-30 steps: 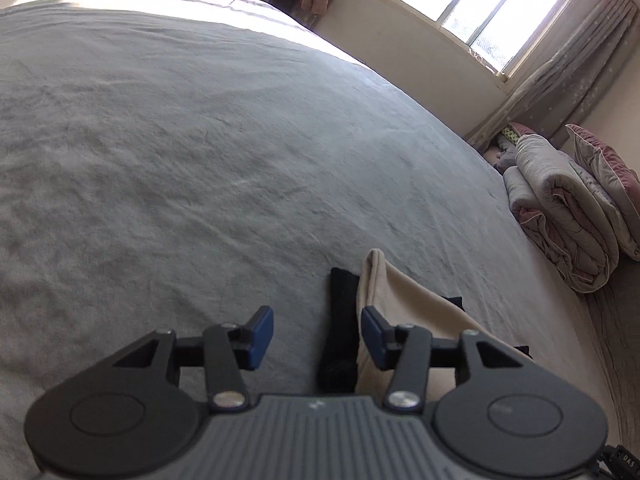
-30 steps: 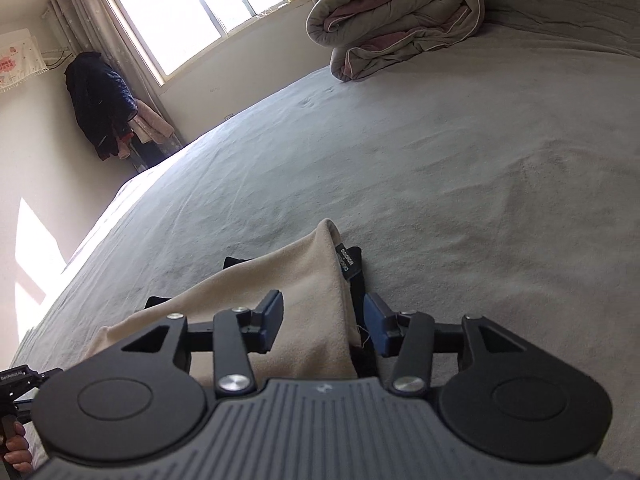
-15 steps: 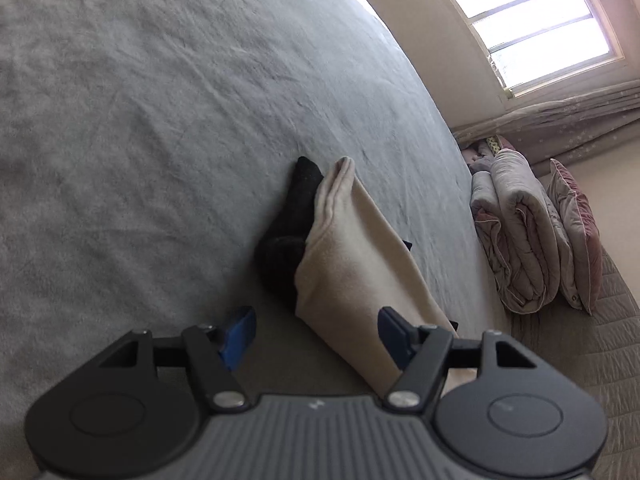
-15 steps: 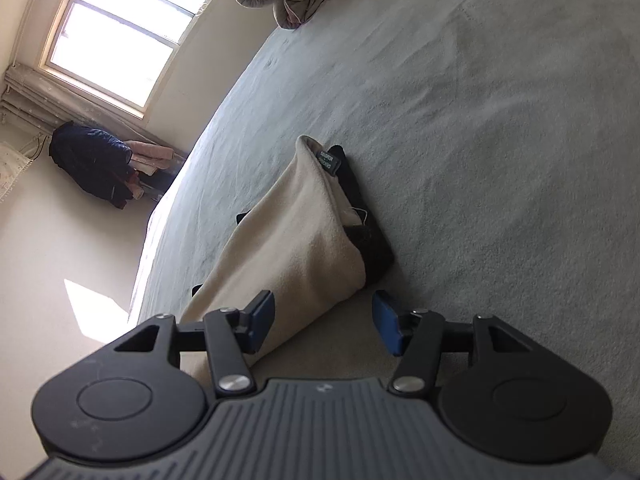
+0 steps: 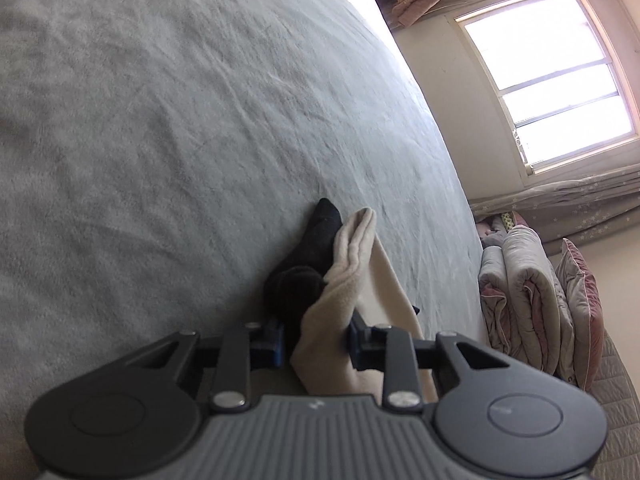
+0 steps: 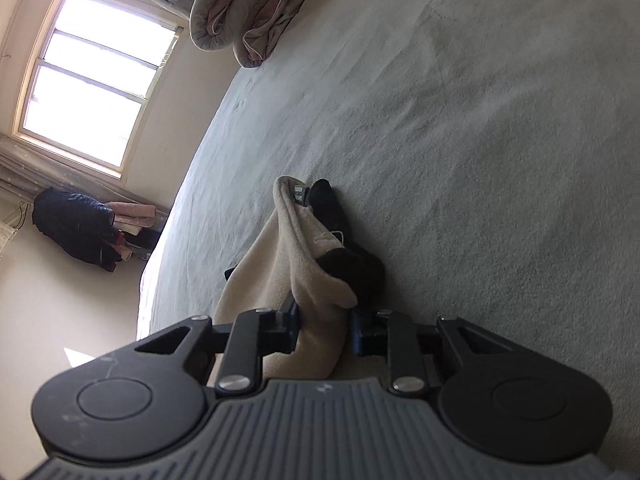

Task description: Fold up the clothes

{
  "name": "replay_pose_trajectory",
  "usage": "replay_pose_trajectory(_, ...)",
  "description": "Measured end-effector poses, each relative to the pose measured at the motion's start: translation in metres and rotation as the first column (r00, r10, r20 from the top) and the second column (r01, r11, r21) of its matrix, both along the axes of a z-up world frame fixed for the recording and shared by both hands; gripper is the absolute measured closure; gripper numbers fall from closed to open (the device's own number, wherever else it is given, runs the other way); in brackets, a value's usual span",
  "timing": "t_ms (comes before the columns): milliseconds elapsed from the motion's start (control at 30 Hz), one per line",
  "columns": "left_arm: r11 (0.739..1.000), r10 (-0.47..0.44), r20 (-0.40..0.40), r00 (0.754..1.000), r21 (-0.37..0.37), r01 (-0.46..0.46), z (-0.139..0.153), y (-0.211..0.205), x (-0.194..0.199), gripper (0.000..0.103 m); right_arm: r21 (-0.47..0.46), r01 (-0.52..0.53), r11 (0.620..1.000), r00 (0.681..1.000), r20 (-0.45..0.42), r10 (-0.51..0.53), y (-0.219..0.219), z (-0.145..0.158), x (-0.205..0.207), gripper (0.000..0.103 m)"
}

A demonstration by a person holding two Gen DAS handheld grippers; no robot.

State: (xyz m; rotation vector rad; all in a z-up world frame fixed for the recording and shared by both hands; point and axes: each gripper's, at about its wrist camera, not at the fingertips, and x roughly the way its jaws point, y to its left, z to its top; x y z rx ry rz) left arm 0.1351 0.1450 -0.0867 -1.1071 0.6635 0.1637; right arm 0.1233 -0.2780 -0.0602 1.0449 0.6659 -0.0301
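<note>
Left wrist view shows our left tongs (image 5: pixel 316 340) now clamped on the near end of the cream garment (image 5: pixel 340 300); half a second ago they stood apart around it. Our right tongs (image 6: pixel 324 330) have closed the same way on the other end of that fold. The garment lies on the grey bed (image 5: pixel 160 140), running away ahead of both tongs, with a black piece (image 5: pixel 308 276) beside it, perhaps a lining. With both ends gripped, we judge the next fold can be lifted.

beige garment (image 5: pixel 340 320), black lining (image 5: pixel 304 276), grey bedspread (image 5: pixel 160 140)
</note>
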Motion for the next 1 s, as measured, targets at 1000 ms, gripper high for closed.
replay_pose_trajectory(1000, 0.991, -0.134, -0.044, 0.99, -0.031, 0.133, 0.013, -0.001, -0.191, 0.075, -0.054, -0.057, 0.997, 0.998, 0.019, 0.059, -0.026, 0.02, -0.184, 0.079)
